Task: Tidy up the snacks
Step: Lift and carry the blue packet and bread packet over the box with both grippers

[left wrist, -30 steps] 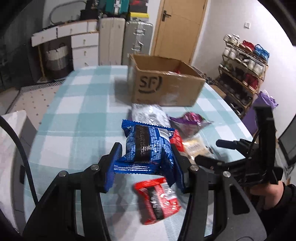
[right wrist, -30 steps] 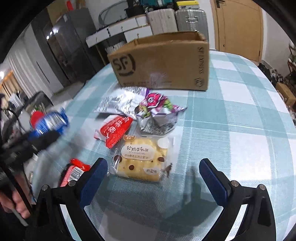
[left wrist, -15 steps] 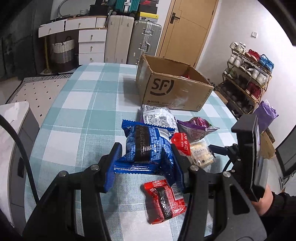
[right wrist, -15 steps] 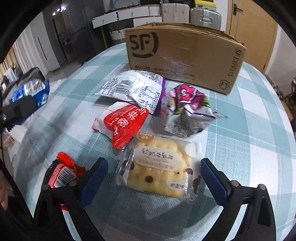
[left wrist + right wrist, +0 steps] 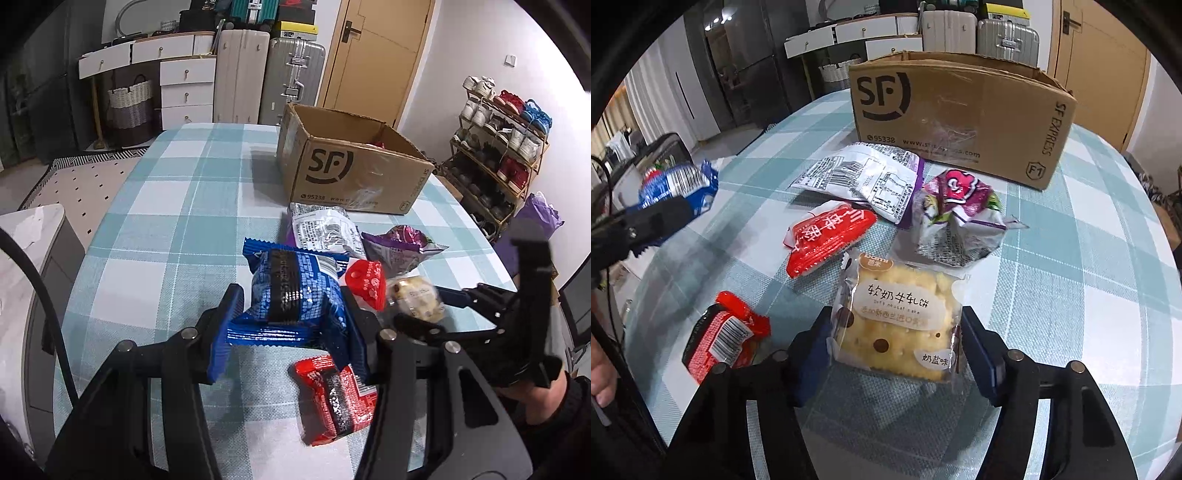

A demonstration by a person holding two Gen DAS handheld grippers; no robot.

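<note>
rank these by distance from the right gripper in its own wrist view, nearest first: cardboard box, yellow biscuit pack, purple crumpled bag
1. yellow biscuit pack: between the right gripper pads, which have just been closing on it.
2. purple crumpled bag: beyond the pack, slightly right.
3. cardboard box: farthest, at the back.

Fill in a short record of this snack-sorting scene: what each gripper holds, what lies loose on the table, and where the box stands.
left gripper: shut on blue snack pack, lifted
right gripper: jaws just closing, pads on yellow biscuit pack
loose on table: two red packs, white pack, purple pack
cardboard box: open, behind snacks
</note>
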